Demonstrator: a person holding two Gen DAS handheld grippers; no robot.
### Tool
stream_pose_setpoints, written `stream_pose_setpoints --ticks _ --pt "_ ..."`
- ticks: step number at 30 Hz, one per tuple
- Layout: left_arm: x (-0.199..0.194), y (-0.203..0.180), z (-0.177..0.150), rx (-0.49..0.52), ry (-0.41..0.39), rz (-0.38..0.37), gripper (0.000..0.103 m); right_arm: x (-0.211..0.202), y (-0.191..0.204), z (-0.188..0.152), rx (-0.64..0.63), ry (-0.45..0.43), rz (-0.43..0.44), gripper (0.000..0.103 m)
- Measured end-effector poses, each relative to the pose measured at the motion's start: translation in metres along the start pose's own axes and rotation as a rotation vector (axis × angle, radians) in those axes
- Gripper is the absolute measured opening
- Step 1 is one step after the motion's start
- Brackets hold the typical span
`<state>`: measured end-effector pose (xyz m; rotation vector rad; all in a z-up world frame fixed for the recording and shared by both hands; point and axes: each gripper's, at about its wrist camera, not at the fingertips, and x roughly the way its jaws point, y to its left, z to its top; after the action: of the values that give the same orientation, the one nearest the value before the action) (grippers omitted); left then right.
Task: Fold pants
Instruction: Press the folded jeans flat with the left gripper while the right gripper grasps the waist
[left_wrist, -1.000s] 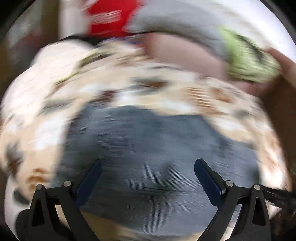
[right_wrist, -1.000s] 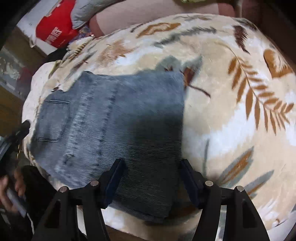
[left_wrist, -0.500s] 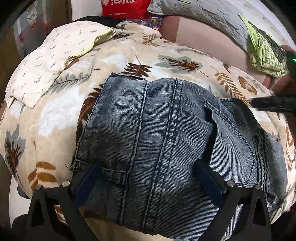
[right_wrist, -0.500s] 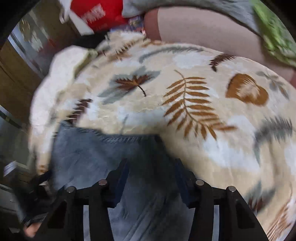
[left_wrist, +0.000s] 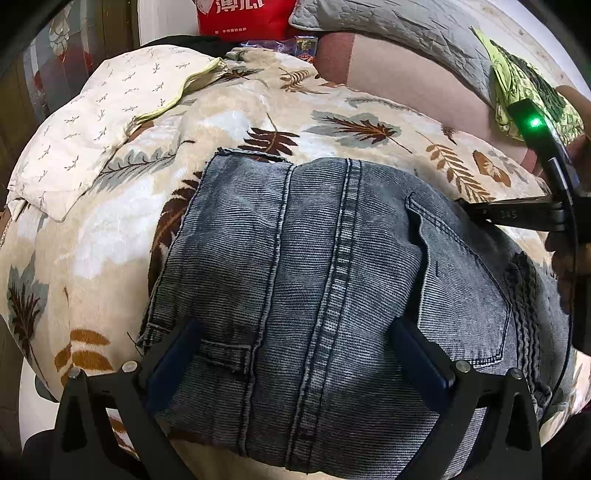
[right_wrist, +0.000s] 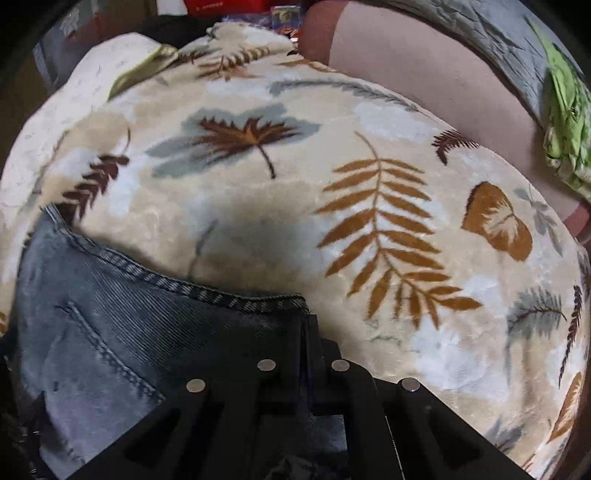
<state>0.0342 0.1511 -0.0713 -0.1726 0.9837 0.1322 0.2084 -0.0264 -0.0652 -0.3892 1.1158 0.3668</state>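
The folded grey-blue denim pants (left_wrist: 332, 277) lie on a leaf-patterned blanket (left_wrist: 229, 122), back pocket facing up. My left gripper (left_wrist: 295, 354) is open just above the near part of the pants, one finger on each side, holding nothing. My right gripper (right_wrist: 308, 325) is shut on the pants' seamed edge (right_wrist: 221, 295) at their right corner. The right gripper also shows in the left wrist view (left_wrist: 517, 212), at the pants' right side.
A cream pillow (left_wrist: 92, 122) lies at the blanket's far left. A red bag (left_wrist: 243, 16), a grey quilt (left_wrist: 388, 29) and a green cloth (left_wrist: 524, 92) sit at the back. Bare blanket (right_wrist: 369, 221) stretches ahead of the right gripper.
The right gripper swung to the pants' right edge and closed on it. The left gripper stayed open and settled over the near part of the pants.
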Motion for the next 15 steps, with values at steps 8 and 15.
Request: stream_pose_setpoints --ticks 8,15 --pt "-0.001 0.0 0.0 -0.003 -0.001 0.001 0.103 -0.041 -0.034 0.002 0.191 -0.09 0.099 0.021" --pt "0.0 -0.001 0.0 -0.004 -0.004 0.007 0.103 -0.027 -0.031 0.003 0.218 -0.039 0.196 0.057"
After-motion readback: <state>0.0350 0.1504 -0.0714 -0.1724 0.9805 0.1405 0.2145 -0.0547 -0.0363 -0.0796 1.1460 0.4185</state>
